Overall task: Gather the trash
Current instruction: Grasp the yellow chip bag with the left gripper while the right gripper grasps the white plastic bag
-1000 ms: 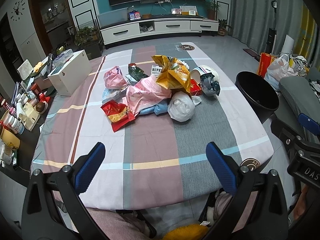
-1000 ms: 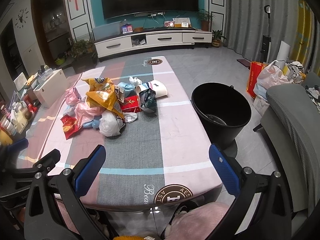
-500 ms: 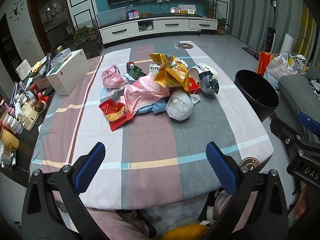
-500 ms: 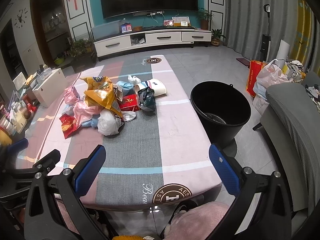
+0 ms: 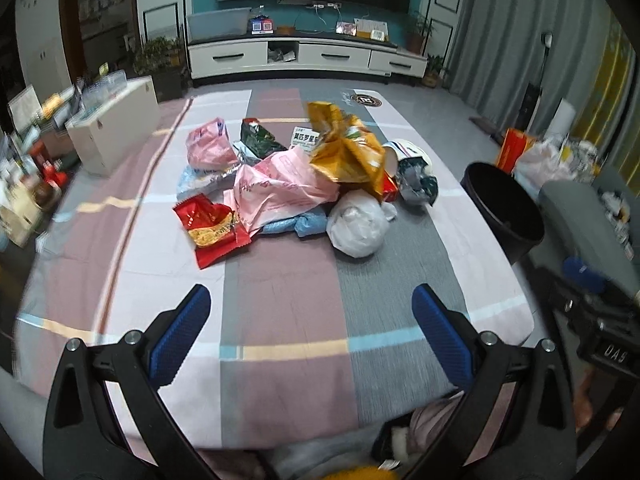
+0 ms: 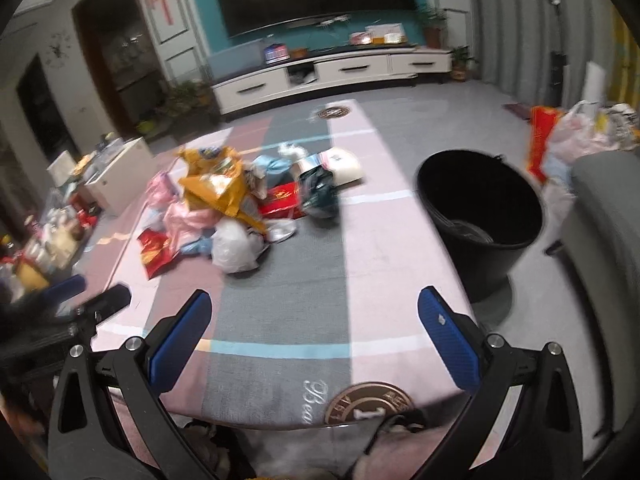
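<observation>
Ahead of both tongs, on the cloth-covered table (image 5: 280, 300), the trash sits in one heap (image 5: 304, 184) near the middle, well apart from you and untouched. Your left gripper (image 5: 310, 330) is spread wide and holds nothing, and your right gripper (image 6: 314, 334) is likewise released and empty; both hang over the near edge of the table. From the left gripper the heap lies straight ahead, its long axis running across your view from the red wrapper (image 5: 210, 228) on the left to the dark crumpled bag (image 5: 418, 178) on the right. From the right gripper the same heap lies ahead and to the left, while the black bucket (image 6: 480, 208) stands on the floor to the right, just beside the table's right edge. That layout decides the reach: the white bag (image 5: 358, 224) is the nearest piece on the bucket side, and the red wrapper is the nearest on the left side, so each arm seems to have its own closest target. Your right arm looks better placed to carry anything to the bucket, since the bucket is on its side. Nothing appears to be collected from the heap yet; something lies at the bucket's bottom, but you cannot tell what.
</observation>
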`<state>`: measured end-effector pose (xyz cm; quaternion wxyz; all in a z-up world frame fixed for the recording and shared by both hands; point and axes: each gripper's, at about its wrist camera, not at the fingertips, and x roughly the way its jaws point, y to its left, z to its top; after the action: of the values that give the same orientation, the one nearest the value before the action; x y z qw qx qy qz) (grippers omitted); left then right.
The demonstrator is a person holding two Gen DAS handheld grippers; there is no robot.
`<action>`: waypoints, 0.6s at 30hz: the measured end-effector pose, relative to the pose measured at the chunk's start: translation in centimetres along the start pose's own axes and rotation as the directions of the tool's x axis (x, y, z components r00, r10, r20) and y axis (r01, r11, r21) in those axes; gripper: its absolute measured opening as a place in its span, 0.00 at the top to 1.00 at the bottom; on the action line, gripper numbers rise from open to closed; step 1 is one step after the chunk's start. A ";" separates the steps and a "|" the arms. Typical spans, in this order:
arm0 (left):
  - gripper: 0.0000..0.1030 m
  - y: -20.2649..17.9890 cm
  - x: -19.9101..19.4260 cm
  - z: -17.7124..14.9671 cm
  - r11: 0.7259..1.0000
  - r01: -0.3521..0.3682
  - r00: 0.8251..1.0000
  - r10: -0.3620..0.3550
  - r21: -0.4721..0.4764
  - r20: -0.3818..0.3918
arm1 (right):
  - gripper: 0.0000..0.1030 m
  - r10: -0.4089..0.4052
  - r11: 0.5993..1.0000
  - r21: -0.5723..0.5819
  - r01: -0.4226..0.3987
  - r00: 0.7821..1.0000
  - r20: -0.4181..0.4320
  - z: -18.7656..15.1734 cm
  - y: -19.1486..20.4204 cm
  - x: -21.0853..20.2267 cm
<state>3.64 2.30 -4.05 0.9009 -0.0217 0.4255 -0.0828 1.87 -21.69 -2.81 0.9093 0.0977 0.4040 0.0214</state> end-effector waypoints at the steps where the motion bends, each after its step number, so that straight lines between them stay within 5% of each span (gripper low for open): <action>1: 0.03 0.7 0.5 0.0 1.000 0.017 1.000 -0.017 -0.017 0.000 | 0.02 0.020 1.000 -0.004 -0.020 1.000 -0.009 -0.2 -0.1 0.7; 9: 0.03 5.4 4.3 0.4 0.982 0.136 0.990 -0.130 -0.132 0.050 | 0.02 0.178 0.983 -0.050 -0.179 0.984 -0.013 -0.3 0.3 6.6; 15: 0.03 2.5 5.9 5.2 0.965 0.257 0.962 -0.251 -0.046 0.107 | 0.02 0.253 0.959 -0.133 -0.251 0.968 -0.004 2.2 1.9 8.9; 18: 0.03 1.6 8.0 8.4 0.936 0.346 0.936 -0.339 -0.070 0.098 | 0.07 0.277 0.944 -0.185 -0.274 0.961 -0.012 2.8 3.3 10.1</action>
<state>15.28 2.29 -4.96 0.8881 -0.1375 0.3800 -0.2192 10.84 -17.67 -7.73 0.9052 0.0684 0.3763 0.1852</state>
